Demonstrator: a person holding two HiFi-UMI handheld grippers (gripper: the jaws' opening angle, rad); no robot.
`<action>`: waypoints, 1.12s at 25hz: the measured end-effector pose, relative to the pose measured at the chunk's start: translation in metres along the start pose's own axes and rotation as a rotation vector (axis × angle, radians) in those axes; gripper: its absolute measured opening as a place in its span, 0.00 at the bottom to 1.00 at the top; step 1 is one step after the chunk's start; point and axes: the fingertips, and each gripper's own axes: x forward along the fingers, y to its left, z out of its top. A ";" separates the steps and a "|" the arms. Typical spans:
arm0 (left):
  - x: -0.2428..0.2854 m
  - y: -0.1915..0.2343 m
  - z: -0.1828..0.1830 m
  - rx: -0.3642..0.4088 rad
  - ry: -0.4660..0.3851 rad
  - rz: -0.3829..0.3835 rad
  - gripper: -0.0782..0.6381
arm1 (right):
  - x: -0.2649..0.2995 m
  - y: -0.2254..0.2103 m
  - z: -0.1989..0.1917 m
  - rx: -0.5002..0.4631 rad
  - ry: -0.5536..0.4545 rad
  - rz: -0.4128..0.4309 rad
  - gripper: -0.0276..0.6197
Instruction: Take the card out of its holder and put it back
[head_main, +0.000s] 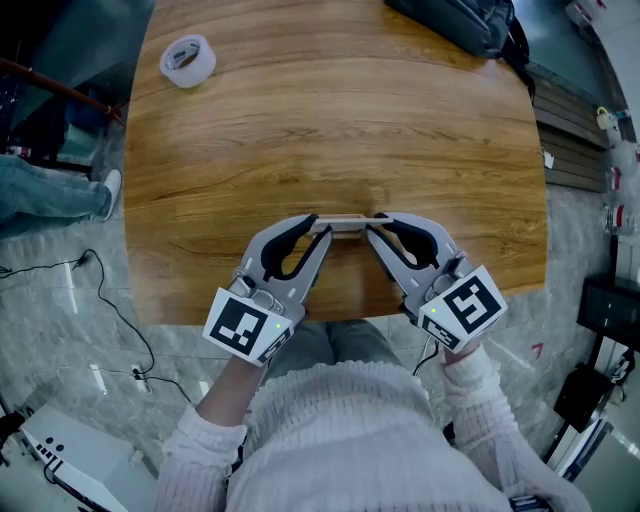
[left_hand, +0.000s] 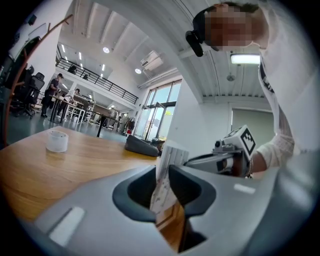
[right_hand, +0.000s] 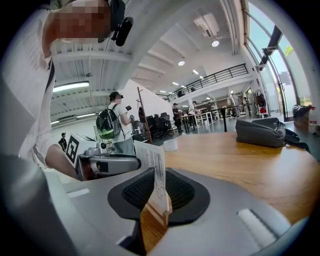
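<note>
A small wooden card holder (head_main: 347, 224) sits near the front edge of the wooden table (head_main: 330, 120), with a printed white card (left_hand: 169, 162) standing upright in its slot. My left gripper (head_main: 321, 229) clamps the holder's left end. My right gripper (head_main: 373, 225) clamps its right end, so the two sets of fingertips face each other. In the left gripper view the card rises between the dark pads, with wood below it. In the right gripper view the card (right_hand: 152, 167) and the holder (right_hand: 153, 220) fill the gap between the ribbed pads.
A roll of clear tape (head_main: 187, 60) lies at the table's far left. At the far right corner rests a dark bag (head_main: 455, 22). A person's jeans and shoe (head_main: 55, 190) show left of the table, and cables (head_main: 110, 300) run over the floor.
</note>
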 end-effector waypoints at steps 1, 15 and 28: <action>0.000 0.001 -0.001 0.000 0.004 0.001 0.21 | 0.001 0.001 -0.001 -0.007 0.007 0.000 0.15; -0.001 0.009 -0.030 -0.025 0.103 0.020 0.22 | 0.014 0.003 -0.020 0.003 0.062 0.005 0.17; 0.000 0.014 -0.036 -0.049 0.121 0.031 0.27 | 0.018 0.002 -0.031 0.036 0.100 -0.020 0.20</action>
